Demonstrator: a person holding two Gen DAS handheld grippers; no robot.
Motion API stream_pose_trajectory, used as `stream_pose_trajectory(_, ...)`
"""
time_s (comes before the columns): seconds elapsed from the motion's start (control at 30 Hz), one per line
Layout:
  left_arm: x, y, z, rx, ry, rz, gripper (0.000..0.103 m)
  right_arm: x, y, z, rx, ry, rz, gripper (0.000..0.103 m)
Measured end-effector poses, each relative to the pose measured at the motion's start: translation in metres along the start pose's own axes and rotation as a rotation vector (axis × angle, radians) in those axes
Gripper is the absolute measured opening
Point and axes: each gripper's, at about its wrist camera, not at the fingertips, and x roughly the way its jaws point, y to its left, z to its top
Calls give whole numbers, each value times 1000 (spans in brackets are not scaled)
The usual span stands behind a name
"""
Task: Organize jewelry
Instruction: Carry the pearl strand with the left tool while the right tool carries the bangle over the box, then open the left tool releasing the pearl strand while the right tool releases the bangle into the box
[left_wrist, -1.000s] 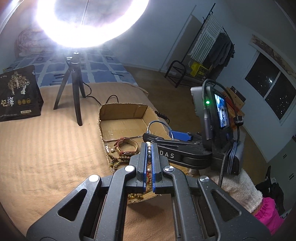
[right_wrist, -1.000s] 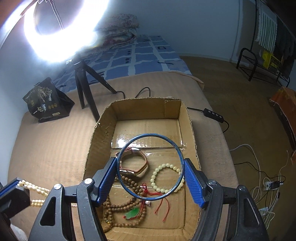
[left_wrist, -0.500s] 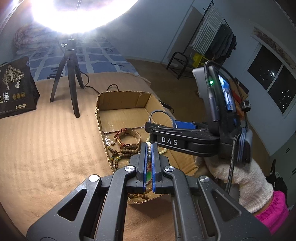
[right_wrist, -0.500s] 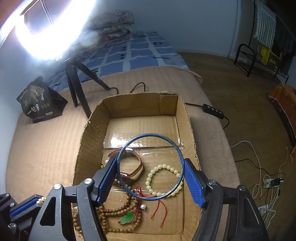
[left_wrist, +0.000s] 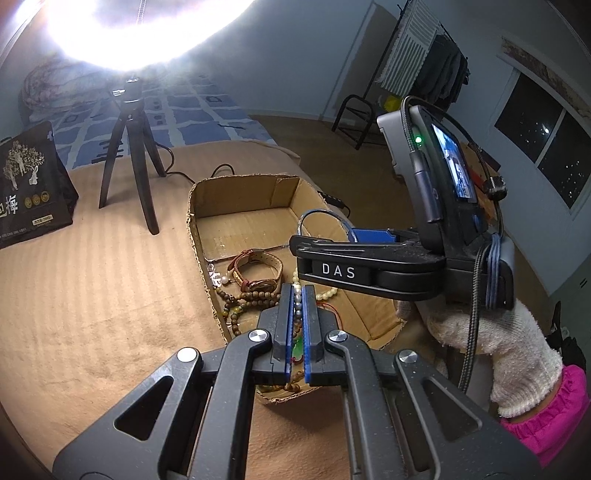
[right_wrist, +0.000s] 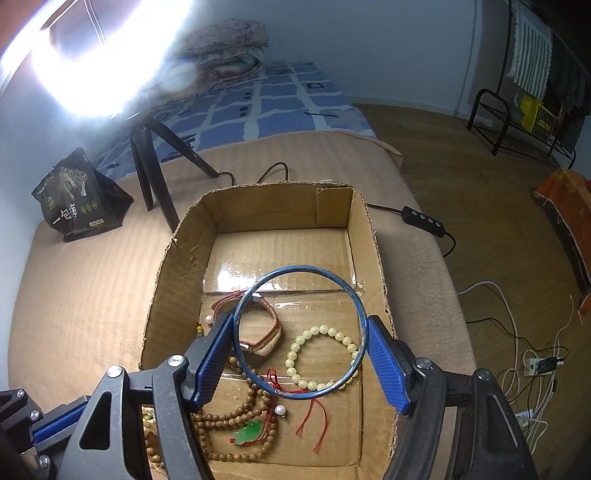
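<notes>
My left gripper (left_wrist: 297, 295) is shut on a strand of pale pearl-like beads (left_wrist: 297, 308), over the near end of the open cardboard box (left_wrist: 236, 184). My right gripper (right_wrist: 301, 358) is closed on a thin blue bangle (right_wrist: 303, 268), held level above the box (right_wrist: 376, 266) with a pad pressing on each side. In the left wrist view the bangle (left_wrist: 321, 213) sticks out past the right gripper's black finger. On the box floor lie a brown-strapped watch (right_wrist: 264, 332), a pale bead bracelet (right_wrist: 334, 331), brown wooden beads (right_wrist: 236, 413) and a green pendant (right_wrist: 251, 432) on red cord.
A black tripod (left_wrist: 129, 155) under a glaring ring light stands behind the box on the tan blanket. A black snack bag (right_wrist: 81, 195) sits far left. A cable with an inline switch (right_wrist: 424, 221) runs off the bed edge. A white-gloved hand (left_wrist: 498, 347) holds the right gripper.
My left gripper has sunk a little and come in over the box's near end, still shut on the bead strand. The right gripper keeps the bangle almost still above the box.
</notes>
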Motion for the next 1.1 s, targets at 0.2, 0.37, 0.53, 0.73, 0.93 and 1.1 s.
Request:
stream_pose_trajectory(0.2,2,0,-1,11,6,15,1,-1,1,0,-15,-2,-7,73)
stream_pose_trajectory(0.37,2,0,-3,18,5,35,30,-3,2,0,-20,-10,-12,85)
stream_pose_trajectory(0.53,0,3,-3,8,-2,44,41,-6,5,1,-36,-17,-26,89)
stream_pose_trajectory(0.73,-4,5,-4,6,-1,51,42,-11,9,2,-53,-22,-43,90)
stream_pose_trajectory(0.93,-14,6,-5,8,-12,59,42,-24,14,1,-67,-39,-47,90)
stream_pose_trajectory(1.1,-29,6,-7,5,-30,72,47,-40,18,-2,-70,-63,-41,90)
